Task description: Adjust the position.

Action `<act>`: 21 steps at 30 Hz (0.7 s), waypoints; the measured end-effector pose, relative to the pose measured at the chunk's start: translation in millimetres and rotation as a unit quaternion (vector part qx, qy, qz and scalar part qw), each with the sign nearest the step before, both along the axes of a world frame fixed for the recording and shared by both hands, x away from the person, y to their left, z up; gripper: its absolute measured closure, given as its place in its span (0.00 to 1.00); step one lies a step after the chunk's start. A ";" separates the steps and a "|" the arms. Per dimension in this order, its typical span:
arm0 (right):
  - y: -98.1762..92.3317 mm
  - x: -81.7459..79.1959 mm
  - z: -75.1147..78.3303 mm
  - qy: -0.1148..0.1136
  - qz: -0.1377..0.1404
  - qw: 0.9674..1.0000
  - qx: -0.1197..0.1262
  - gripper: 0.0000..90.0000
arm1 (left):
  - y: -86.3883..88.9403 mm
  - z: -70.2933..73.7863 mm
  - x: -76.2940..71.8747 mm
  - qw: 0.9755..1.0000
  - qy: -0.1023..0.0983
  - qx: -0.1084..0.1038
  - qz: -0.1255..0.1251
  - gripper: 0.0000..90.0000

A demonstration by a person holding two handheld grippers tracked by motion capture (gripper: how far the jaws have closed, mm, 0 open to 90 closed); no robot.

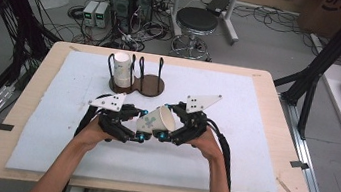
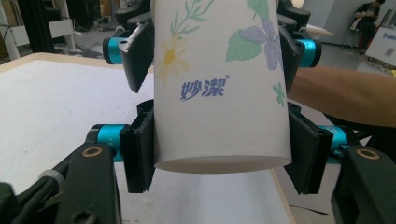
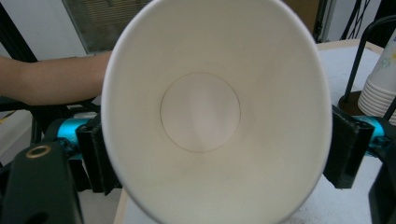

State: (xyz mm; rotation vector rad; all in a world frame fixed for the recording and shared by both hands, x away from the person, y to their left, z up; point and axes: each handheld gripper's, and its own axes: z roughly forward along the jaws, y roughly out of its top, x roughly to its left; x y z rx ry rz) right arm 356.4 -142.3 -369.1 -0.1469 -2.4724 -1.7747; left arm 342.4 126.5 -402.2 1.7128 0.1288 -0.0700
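Paper cup (image 1: 157, 120) held in air over middle of desk (image 1: 246, 187), lying tilted, between both tools. Left gripper (image 1: 140, 123) clamped tight on cup's base end. Right gripper (image 1: 167, 121) jaws straddle rim end, pads against cup wall, mouth squeezed oval; counts as gripping.

Step looks like handover or pulling cup apart: keep squeeze light, rim crushes easily; pull along cup's axis, no twist.

Near far edge: wire cup rack (image 1: 136, 73) with stacked cups (image 1: 122, 69), well apart. White pad (image 1: 53, 125) bare below. Nothing blocks.

Paper cup (image 3: 205, 116) mouth-on between black jaws, rim squeezed oval, stacked cups (image 3: 380, 91) at right
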 end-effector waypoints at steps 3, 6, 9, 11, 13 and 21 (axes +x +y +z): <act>-0.2 -0.2 0.3 -0.003 0.004 1.000 0.005 0.26 | -0.8 -0.5 0.3 1.000 0.001 0.001 -0.001 0.41; -0.3 -0.2 0.5 -0.003 0.003 1.000 0.010 0.27 | -0.8 -0.3 0.1 1.000 0.002 -0.001 0.000 0.41; 0.1 0.3 0.3 -0.005 0.004 1.000 0.012 0.28 | -0.6 -0.3 0.4 1.000 0.002 -0.001 0.000 0.41; 0.2 0.7 0.2 -0.006 0.004 1.000 0.013 0.28 | -0.9 -0.5 0.6 1.000 0.002 -0.002 0.000 0.41; 0.3 0.6 0.1 -0.003 0.004 1.000 0.012 0.28 | -0.9 -0.8 0.9 1.000 0.003 -0.002 0.000 0.41; 0.2 1.1 0.5 -0.006 0.000 1.000 0.014 0.31 | -0.7 -0.5 1.0 1.000 0.002 -0.004 0.000 0.41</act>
